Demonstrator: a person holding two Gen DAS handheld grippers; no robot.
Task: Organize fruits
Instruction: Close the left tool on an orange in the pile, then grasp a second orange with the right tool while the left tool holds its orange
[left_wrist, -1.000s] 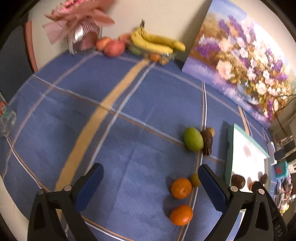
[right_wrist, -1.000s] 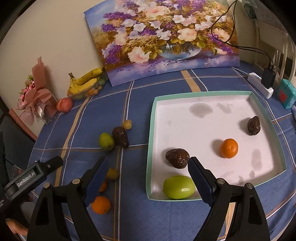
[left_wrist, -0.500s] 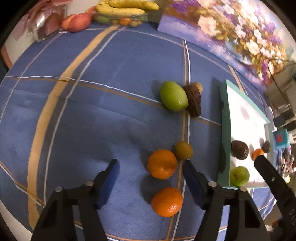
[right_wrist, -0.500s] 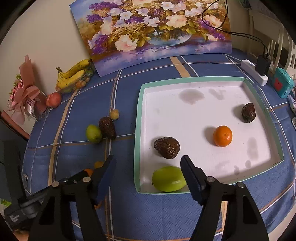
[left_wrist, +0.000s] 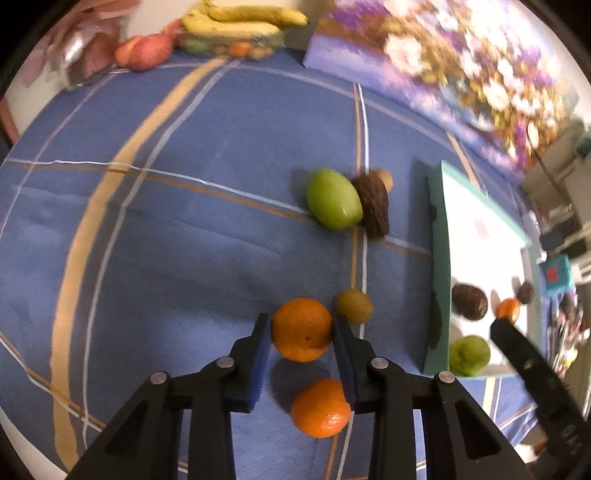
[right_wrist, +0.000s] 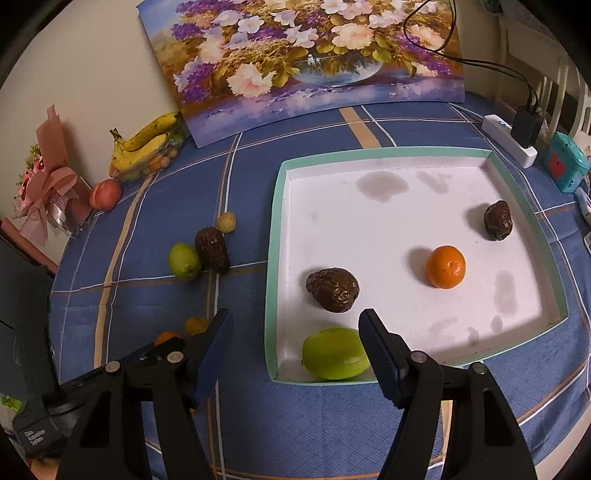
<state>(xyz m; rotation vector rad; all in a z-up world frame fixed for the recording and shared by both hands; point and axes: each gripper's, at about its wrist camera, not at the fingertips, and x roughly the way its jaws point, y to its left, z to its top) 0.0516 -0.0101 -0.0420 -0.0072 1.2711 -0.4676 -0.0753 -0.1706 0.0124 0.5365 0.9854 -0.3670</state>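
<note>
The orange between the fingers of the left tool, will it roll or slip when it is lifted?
The orange looks round, so it may roll if released. The left tool is closing on its widest part, which probably limits slipping. Its skin seems firm.

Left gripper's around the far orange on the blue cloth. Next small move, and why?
Probably finish the squeeze, then lift straight up. The left gripper has its blue pads flanking the round orange tangerine and its jaws are closing, apparently just touching. A second tangerine and a small olive-green fruit sit close by, so sliding sideways risks knocking them. The teal-rimmed white tray is the likely drop spot.
</note>
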